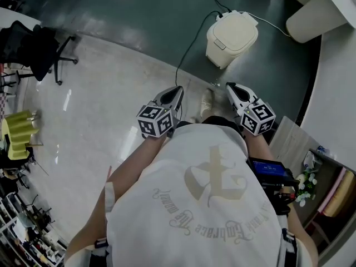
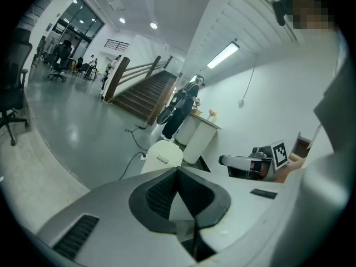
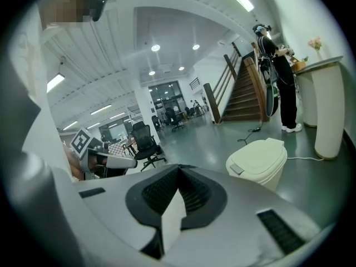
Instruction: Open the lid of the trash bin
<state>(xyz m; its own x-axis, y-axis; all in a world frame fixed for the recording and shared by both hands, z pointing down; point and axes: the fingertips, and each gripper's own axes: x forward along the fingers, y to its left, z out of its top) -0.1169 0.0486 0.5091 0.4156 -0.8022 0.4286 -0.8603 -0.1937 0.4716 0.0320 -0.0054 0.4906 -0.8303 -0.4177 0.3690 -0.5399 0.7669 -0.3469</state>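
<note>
A cream trash bin [image 1: 231, 38] stands on the dark floor ahead of me with its lid down; it also shows in the left gripper view [image 2: 161, 156] and the right gripper view [image 3: 257, 160]. My left gripper [image 1: 177, 89] and right gripper [image 1: 230, 86] are held side by side at waist height, both pointing toward the bin and well short of it. Each one's jaws meet at the tip with nothing between them, as the left gripper [image 2: 178, 168] and right gripper [image 3: 179, 167] show in their own views.
A black cable [image 1: 189, 49] runs from the bin across the floor. A black office chair [image 1: 39, 49] stands at the left, a white round counter [image 1: 311, 15] at the top right. A person [image 3: 278, 82] stands by the counter near a staircase [image 2: 144, 96].
</note>
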